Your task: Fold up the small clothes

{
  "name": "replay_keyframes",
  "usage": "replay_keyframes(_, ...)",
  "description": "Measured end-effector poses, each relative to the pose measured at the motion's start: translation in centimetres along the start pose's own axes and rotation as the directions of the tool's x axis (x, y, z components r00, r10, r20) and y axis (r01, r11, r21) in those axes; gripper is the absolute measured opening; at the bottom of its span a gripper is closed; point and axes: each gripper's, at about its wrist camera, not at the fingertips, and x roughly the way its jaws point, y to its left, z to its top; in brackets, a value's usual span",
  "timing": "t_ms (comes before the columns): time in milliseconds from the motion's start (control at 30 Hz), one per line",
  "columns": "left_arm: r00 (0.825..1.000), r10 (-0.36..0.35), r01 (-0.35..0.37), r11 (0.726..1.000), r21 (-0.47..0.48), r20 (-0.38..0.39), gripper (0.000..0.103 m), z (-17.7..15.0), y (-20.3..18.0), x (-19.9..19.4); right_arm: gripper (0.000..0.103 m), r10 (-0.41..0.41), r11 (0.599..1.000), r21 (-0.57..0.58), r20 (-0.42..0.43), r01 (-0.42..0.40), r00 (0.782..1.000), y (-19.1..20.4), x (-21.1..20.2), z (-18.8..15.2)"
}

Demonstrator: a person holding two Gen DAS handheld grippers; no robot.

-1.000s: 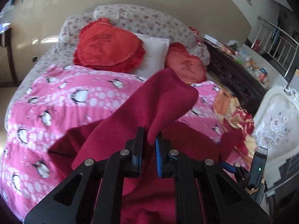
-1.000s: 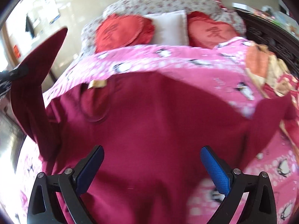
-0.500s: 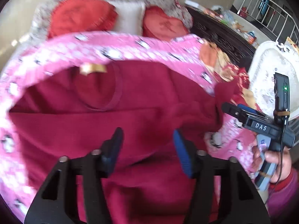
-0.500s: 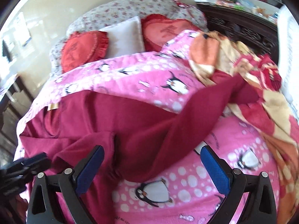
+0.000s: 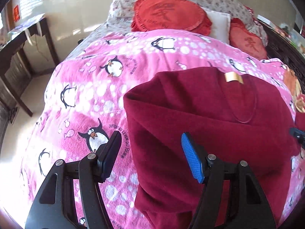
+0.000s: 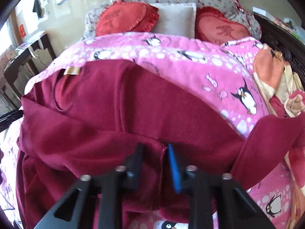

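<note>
One maroon garment (image 5: 209,133), on a pink penguin blanket (image 5: 91,87); neckline with gold tag (image 5: 233,77) toward 12 o'clock, long axis 12–6. Left side folded in, straight edge. Bare blanket at 9 o'clock. Two red cushions (image 6: 125,18), one white pillow (image 6: 176,18). Left gripper (image 5: 151,155): spread, holding nothing. Right gripper (image 6: 155,159): pinched on a garment fold.

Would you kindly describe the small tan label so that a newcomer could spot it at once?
Start from the pink penguin blanket covering the bed, then find the dark red garment spread on it. At the garment's neckline sits the tan label, the only pale, shiny patch on the plain red cloth.
</note>
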Motion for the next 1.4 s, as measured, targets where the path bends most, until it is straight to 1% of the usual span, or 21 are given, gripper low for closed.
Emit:
replay_keyframes(67, 1.0, 0.0, 0.0, 1.0, -0.023, 0.01, 0.066, 0.0, 0.1, 0.2, 0.006, 0.01, 1.0, -0.006, 0.046, -0.009, 0.999, -0.1, -1.4, 0.6)
replay_keyframes(133, 0.999, 0.003, -0.002, 0.999, -0.04, 0.034, 0.066, 0.0, 0.1, 0.0, 0.006, -0.008, 1.0, -0.006, 0.121, 0.009, 0.993, -0.6, -3.1, 1.6)
replay_keyframes(200, 0.999, 0.012, -0.009, 0.999, -0.046, 0.053, 0.066, 0.5, -0.2, 0.2, 0.006, -0.057, 0.998, 0.012, 0.167, 0.055, 0.984, -1.1, -3.6, 2.5)
replay_keyframes(267, 0.998, 0.022, -0.02, 0.999, -0.047, 0.053, 0.066, 1.0, -0.7, 0.7, 0.006, -0.107, 0.994, 0.032, 0.172, 0.103, 0.979, -1.8, -2.8, 2.9)
replay_keyframes(300, 0.999, 0.029, -0.027, 0.999, -0.046, 0.046, 0.066, 1.2, -0.9, 1.1, 0.006, -0.11, 0.993, 0.064, 0.162, 0.101, 0.981, -2.6, -1.5, 3.0)
replay_keyframes(367, 0.999, 0.042, -0.04, 0.998, -0.051, 0.03, 0.066, 1.4, -1.0, 1.5, 0.007, -0.104, 0.989, 0.109, 0.069, 0.096, 0.992, -3.9, 0.8, 2.8)
replay_keyframes(400, 0.999, 0.037, -0.036, 0.998, -0.056, 0.026, 0.066, 1.4, -1.0, 1.4, 0.007, -0.094, 0.988, 0.125, 0.05, 0.087, 0.994, -4.2, 1.1, 2.7)
replay_keyframes(433, 0.999, 0.028, -0.027, 0.998, -0.059, 0.03, 0.066, 1.4, -1.0, 1.2, 0.009, -0.079, 0.986, 0.153, 0.069, 0.068, 0.995, -4.6, 0.6, 2.6)
replay_keyframes(467, 0.999, 0.021, -0.018, 0.998, -0.057, 0.044, 0.066, 1.3, -1.0, 0.7, 0.013, -0.09, 0.982, 0.172, 0.095, 0.073, 0.991, -4.7, -0.5, 2.2)
replay_keyframes(533, 0.997, 0.025, -0.022, 0.999, -0.045, 0.07, 0.066, 1.2, -1.2, -0.1, 0.042, -0.121, 0.98, 0.175, 0.134, 0.097, 0.984, -4.4, -2.3, 1.5)
replay_keyframes(567, 0.997, 0.025, -0.022, 0.999, -0.037, 0.078, 0.066, 1.1, -1.3, -0.3, 0.046, -0.106, 0.983, 0.165, 0.155, 0.08, 0.982, -4.1, -3.0, 1.2)
replay_keyframes(600, 0.997, 0.022, -0.02, 0.999, -0.028, 0.076, 0.066, 0.9, -1.5, -0.2, 0.047, -0.068, 0.99, 0.137, 0.163, 0.046, 0.984, -3.4, -3.4, 0.7)
replay_keyframes(700, 0.999, 0.038, -0.038, 0.999, -0.004, 0.016, 0.066, 0.6, -2.1, 1.4, 0.047, -0.028, 0.997, 0.077, 0.109, 0.02, 0.994, -1.6, -2.2, 0.1)
replay_keyframes(800, 0.998, 0.037, -0.038, 0.999, -0.013, -0.045, 0.066, 0.2, -2.2, 3.1, 0.047, -0.089, 0.994, 0.069, 0.049, 0.086, 0.995, -1.0, 0.6, -0.4)
replay_keyframes(867, 0.998, 0.026, -0.029, 0.999, -0.044, -0.058, 0.066, 0.2, -1.9, 2.8, 0.047, -0.123, 0.99, 0.07, 0.054, 0.119, 0.991, -1.2, 0.8, -0.3)
replay_keyframes(900, 0.998, 0.024, -0.026, 0.999, -0.045, -0.054, 0.066, 0.2, -1.9, 2.4, 0.047, -0.116, 0.991, 0.079, 0.052, 0.112, 0.992, -1.3, 0.5, -0.3)
replay_keyframes(1033, 0.999, 0.029, -0.029, 0.999, -0.013, -0.019, 0.066, 0.2, -2.7, 0.2, 0.047, -0.092, 0.988, 0.127, 0.039, 0.087, 0.995, -2.7, -1.0, -1.1)
replay_keyframes(1133, 1.0, -0.005, 0.005, 1.0, -0.01, -0.001, 0.066, 0.1, -3.5, -1.3, 0.047, -0.111, 0.979, 0.176, 0.032, 0.103, 0.993, -4.5, -2.2, -2.3)
replay_keyframes(1200, 0.999, -0.031, 0.031, 1.0, -0.001, 0.009, 0.066, 0.1, -4.5, -2.1, 0.047, -0.118, 0.967, 0.234, 0.044, 0.104, 0.992, -6.0, -3.2, -3.0)
replay_keyframes(1300, 0.998, -0.063, 0.063, 0.998, 0.027, -0.001, 0.066, -0.2, -6.1, -2.5, 0.048, -0.133, 0.927, 0.363, 0.074, 0.098, 0.988, -9.8, -4.9, -4.4)
replay_keyframes(1400, 0.997, -0.079, 0.08, 0.995, 0.052, -0.023, 0.066, -0.5, -7.5, -2.1, 0.052, -0.179, 0.887, 0.441, 0.051, 0.139, 0.982, -12.9, -5.4, -5.0)
